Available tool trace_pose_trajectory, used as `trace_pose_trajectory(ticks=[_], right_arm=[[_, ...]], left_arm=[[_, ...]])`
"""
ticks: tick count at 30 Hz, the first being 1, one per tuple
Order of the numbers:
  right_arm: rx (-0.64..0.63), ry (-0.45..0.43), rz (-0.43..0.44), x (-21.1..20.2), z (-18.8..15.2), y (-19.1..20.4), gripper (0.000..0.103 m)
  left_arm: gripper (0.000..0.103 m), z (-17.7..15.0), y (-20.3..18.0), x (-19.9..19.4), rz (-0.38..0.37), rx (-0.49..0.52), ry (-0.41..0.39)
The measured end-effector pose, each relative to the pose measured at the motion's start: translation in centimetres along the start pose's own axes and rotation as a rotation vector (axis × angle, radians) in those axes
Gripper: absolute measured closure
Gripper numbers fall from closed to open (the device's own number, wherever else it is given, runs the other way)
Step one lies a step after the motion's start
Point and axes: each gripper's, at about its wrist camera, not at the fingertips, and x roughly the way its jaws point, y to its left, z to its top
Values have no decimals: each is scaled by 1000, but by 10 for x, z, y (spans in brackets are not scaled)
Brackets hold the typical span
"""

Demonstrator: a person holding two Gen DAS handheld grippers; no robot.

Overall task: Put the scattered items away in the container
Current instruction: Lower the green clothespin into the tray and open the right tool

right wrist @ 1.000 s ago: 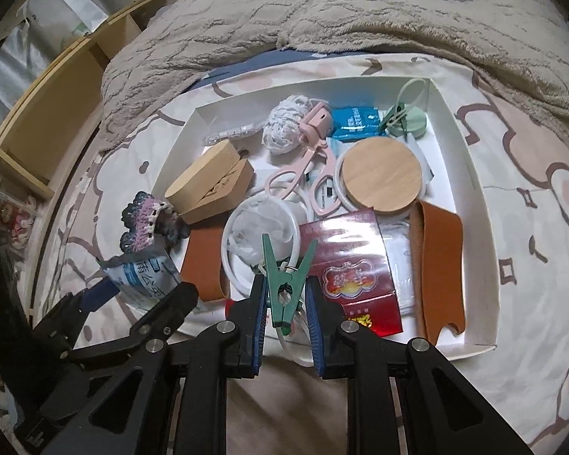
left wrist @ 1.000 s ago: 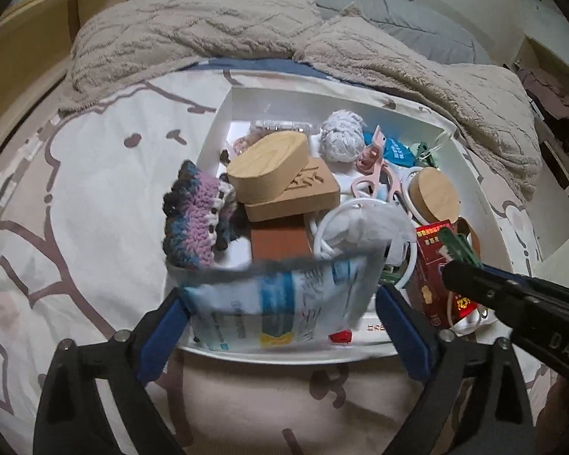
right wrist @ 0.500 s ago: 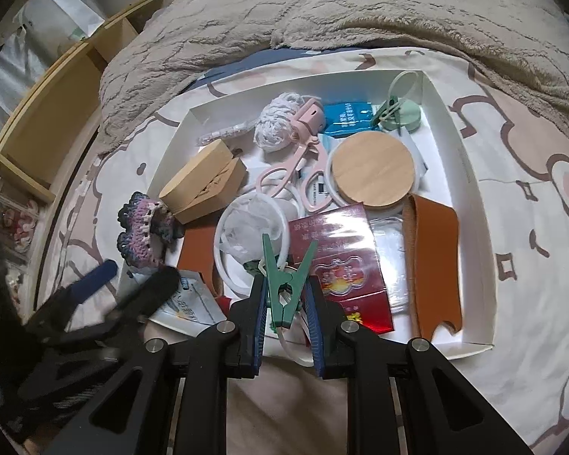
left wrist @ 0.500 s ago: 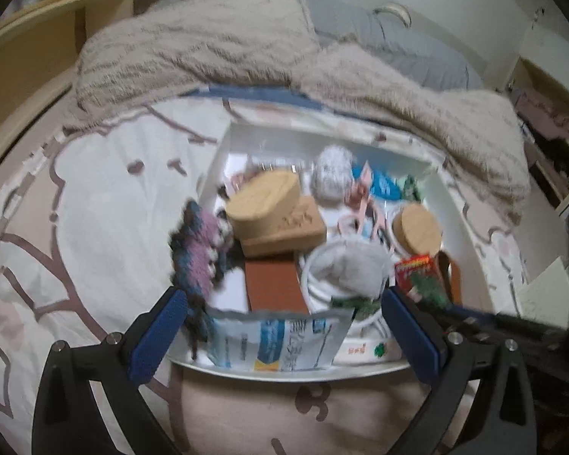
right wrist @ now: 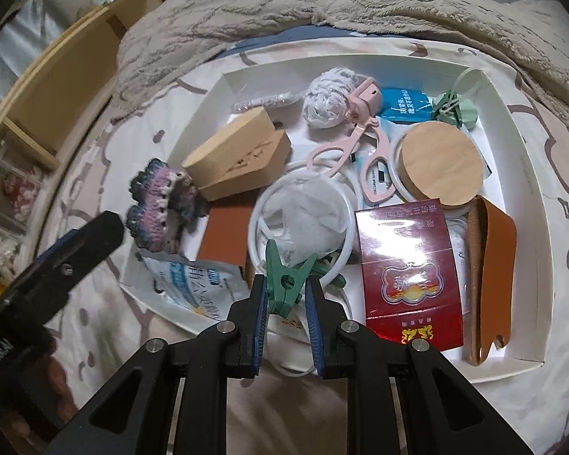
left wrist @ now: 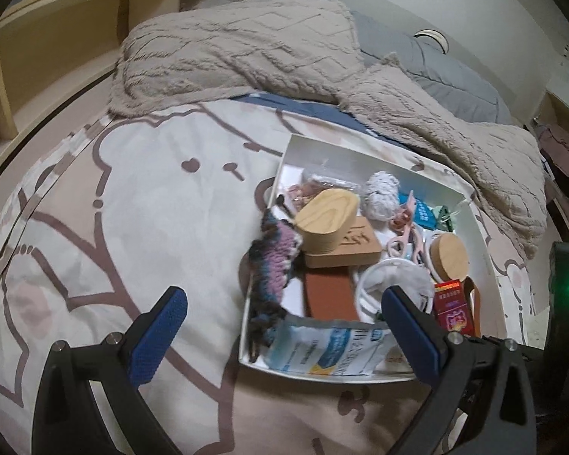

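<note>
I am holding my right claw (right wrist: pixel 286 305) clenched on a green clothespin (right wrist: pixel 287 278), hovering it over the near edge of the white tray (right wrist: pixel 527 174) that is sitting on the bed. My left claw (left wrist: pixel 284 326) is standing released, with nothing between its blue pads. The blue and white packet (left wrist: pixel 330 349) is lying in the tray's near left corner; its printing is too blurred for me to read. To the right, the red cigarette pack (right wrist: pixel 407 265) is showing a gold emblem, characters unreadable. The wooden block (right wrist: pixel 242 159) is bearing carved characters I cannot make out.
</note>
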Motion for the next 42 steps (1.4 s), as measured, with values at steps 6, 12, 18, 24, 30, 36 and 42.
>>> trace_pose_trajectory(ticks=[6, 12, 18, 24, 30, 36, 42], right_arm=[[22, 13, -2, 6, 2, -9, 82], [42, -38, -3, -10, 0, -16, 31], [18, -97, -33, -30, 3, -13, 31], [-116, -123, -9, -34, 3, 16, 31], [-257, -98, 34, -23, -2, 50, 49], [-323, -79, -29, -7, -4, 64, 57], [-285, -41, -112, 13, 2, 53, 58]], left_arm=[[0, -6, 1, 3, 21, 29, 18], [0, -7, 1, 2, 34, 41, 15], [0, -4, 9, -3, 49, 8, -2], [0, -2, 26, -7, 69, -43, -7], [0, -2, 47, -9, 93, -99, -3], [0, -5, 59, -9, 109, -119, 10], [0, -8, 57, -9, 105, -104, 11]])
